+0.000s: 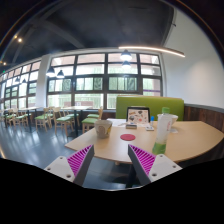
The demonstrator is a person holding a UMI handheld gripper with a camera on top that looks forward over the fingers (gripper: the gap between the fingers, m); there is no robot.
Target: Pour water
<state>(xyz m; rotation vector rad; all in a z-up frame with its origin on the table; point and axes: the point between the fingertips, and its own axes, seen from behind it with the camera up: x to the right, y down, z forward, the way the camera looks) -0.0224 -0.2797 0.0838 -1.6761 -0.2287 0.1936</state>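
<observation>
My gripper [111,163] is open and empty, its two fingers with magenta pads [82,159] spread apart at the near edge of a round wooden table [190,140]. Beyond the right finger stands a tall clear cup with a green lower part [163,132]. A grey cup [103,129] stands further back on the table, beyond the left finger. Nothing is between the fingers.
A round red coaster [128,137] lies mid-table. A small framed sign [138,115] and white items stand at the far side, before a green bench [150,105]. Dining tables and chairs [50,118] fill the room to the left, under large windows.
</observation>
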